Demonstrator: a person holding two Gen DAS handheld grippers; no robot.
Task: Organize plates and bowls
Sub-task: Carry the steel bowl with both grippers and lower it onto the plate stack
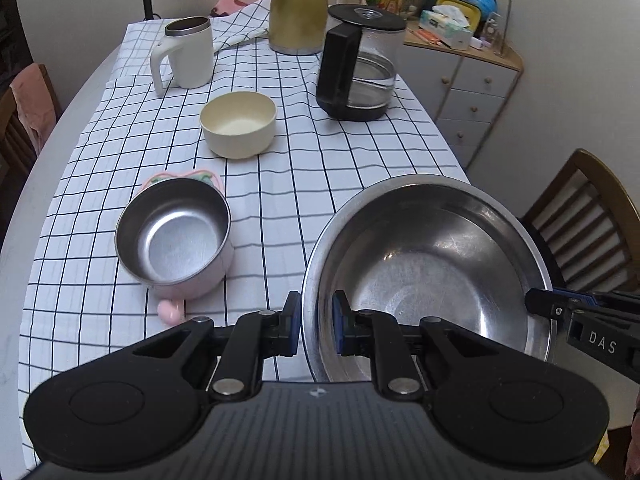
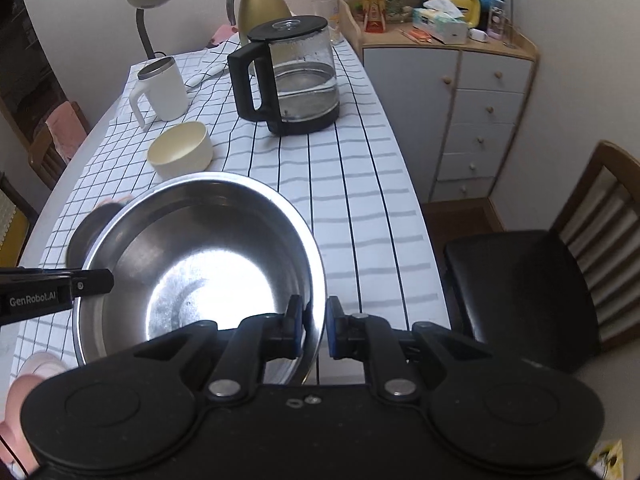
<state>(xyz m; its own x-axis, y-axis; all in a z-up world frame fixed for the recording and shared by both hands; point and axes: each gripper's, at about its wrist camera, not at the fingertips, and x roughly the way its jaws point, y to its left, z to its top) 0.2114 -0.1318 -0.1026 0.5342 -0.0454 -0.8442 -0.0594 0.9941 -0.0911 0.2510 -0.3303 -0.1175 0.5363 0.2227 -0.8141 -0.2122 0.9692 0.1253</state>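
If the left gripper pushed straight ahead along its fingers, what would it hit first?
The left gripper already straddles the rim of the large steel bowl, so it would ride along that wall. Beyond lies bare checked tablecloth.

Items I log relative to the large steel bowl (image 1: 430, 268) on the tabletop (image 1: 320, 168):
- small steel pot (image 1: 174, 238), left, apart
- round bowl (image 1: 239, 124), behind-left
- handled mug (image 1: 188, 54), farther behind-left
- glass kettle (image 1: 360, 64), behind
- tall jug (image 1: 298, 6), behind the kettle
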